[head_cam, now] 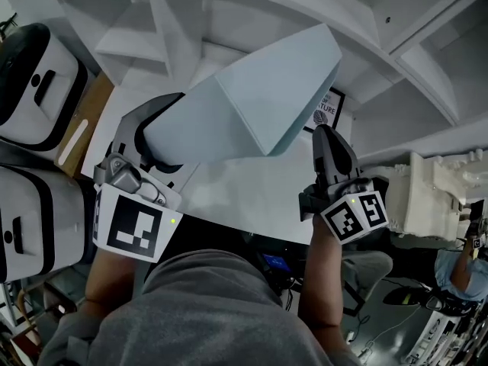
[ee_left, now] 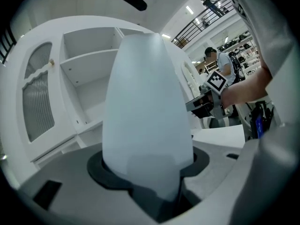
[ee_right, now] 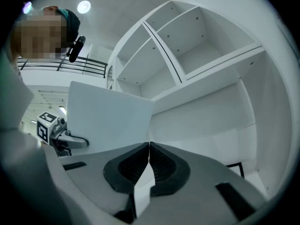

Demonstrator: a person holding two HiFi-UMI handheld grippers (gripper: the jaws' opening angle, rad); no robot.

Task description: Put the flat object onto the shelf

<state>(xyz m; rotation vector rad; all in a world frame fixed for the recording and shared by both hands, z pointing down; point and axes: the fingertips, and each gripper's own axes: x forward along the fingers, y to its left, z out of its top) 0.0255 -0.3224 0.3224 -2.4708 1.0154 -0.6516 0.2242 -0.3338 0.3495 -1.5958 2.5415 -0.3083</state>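
A pale blue flat sheet point(head_cam: 252, 105), thin and creased along a diagonal fold, is held in the air above the white bench point(head_cam: 236, 197). It is in front of the white shelf unit point(head_cam: 130, 44) and is not yet resting on any of its boards. The left claw point(head_cam: 164, 132) is seen fairly wide apart, with the sheet's left end bowed into a rounded hump between its dark pads, so the claw is closed on a curled bundle and not on a flat edge. The right claw point(head_cam: 329, 139) is seen with its jaws drawn almost together, and a thin pale sliver is pinched between the ribbed pads. This is judged to be the sheet's lower right corner, though the contact is hard to confirm from the head view. The sheet is judged to be light and limp, since it bends where it is gripped and folds along its crease. Little force should be needed, but sagging and flapping are to be expected if only one end is supported. Its smooth surface is judged likely to slide between the pads, so a grip well in from the edge is preferred at both ends. Tearing or fresh creasing is a risk if the two claws are pulled apart or twisted against each other. A flatter hold at the left end is judged helpful before the sheet is slid onto a shelf board.
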